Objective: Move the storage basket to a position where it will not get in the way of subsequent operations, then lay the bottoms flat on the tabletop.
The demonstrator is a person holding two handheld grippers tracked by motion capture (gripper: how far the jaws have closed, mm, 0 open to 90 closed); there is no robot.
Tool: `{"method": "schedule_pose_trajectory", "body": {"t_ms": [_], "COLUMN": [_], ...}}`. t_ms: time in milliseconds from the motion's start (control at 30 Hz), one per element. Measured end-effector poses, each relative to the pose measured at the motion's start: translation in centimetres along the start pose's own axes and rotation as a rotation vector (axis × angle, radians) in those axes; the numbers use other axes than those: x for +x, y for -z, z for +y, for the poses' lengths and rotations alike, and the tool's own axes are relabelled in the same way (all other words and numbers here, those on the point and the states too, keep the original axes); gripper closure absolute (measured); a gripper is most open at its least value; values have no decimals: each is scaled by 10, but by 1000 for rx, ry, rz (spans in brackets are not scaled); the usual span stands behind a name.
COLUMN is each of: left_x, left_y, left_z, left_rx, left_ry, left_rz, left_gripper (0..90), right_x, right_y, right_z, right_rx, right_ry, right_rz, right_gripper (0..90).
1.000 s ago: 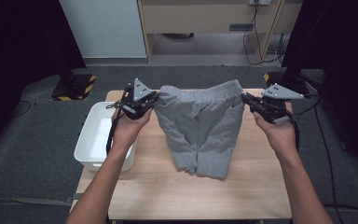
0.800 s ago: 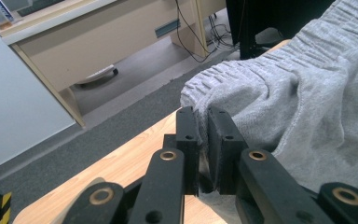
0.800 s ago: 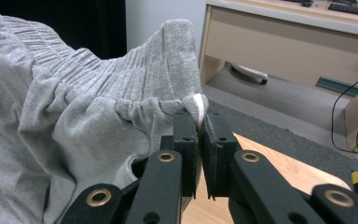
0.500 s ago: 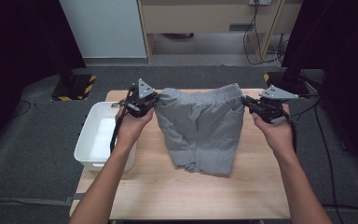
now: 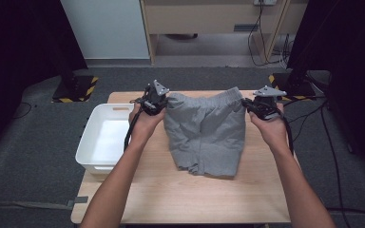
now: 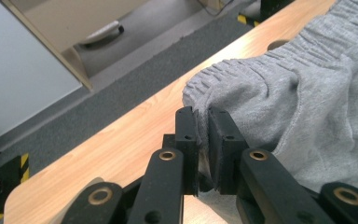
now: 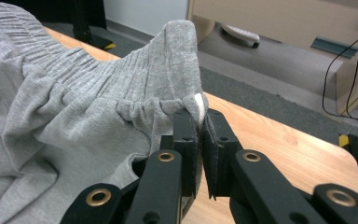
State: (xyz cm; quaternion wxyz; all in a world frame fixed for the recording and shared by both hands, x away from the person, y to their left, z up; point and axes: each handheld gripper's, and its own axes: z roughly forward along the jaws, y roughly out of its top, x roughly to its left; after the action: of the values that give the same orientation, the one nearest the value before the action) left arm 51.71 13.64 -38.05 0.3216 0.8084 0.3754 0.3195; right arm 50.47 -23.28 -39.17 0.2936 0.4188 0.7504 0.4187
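A pair of grey shorts (image 5: 204,133) lies spread on the middle of the wooden worktop (image 5: 180,194), waistband toward the far edge, leg hems pointing to the person. The left tongs (image 5: 158,101) are clamped on the waistband's left corner and the right tongs (image 5: 255,105) on its right corner (in both gripper views the black jaws pinch gathered elastic fabric). The waistband corners sit close to the worktop's far edge, with bare wood showing just beyond them. In front of the hems the worktop is bare right up to its near edge, and narrow strips of wood are free on either side of the shorts. A white bin (image 5: 105,137) stands at the worktop's left side, beside the left forearm. Dark grey carpet (image 5: 33,142) surrounds the worktop; a pale wooden cabinet (image 5: 209,19) stands beyond.
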Motion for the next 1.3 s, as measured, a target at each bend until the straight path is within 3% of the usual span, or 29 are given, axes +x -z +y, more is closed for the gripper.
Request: {"method": "schedule_pose_trajectory", "body": {"t_ms": [400, 1100, 1167, 1233, 1300], "left_x": [-5, -6, -5, -5, -5], "left_y": [-24, -30, -32, -33, -34], "left_z": [-5, -4, -5, -6, -7], "left_rx": [54, 60, 62, 68, 62], "left_ry": [-6, 0, 3, 18, 28], "left_rz": [6, 6, 26, 57, 28], "left_gripper": [824, 820, 789, 621, 595], "right_x": [1, -4, -5, -7, -8], "right_y": [-22, -24, -25, -27, -27], "right_z": [-9, -10, -11, -11, -12], "right_rx": [55, 74, 75, 72, 73], "right_ry": [-8, -12, -19, -52, -56], "right_rz": [-14, -19, -31, -51, -64], "right_gripper": [841, 835, 796, 640, 575]}}
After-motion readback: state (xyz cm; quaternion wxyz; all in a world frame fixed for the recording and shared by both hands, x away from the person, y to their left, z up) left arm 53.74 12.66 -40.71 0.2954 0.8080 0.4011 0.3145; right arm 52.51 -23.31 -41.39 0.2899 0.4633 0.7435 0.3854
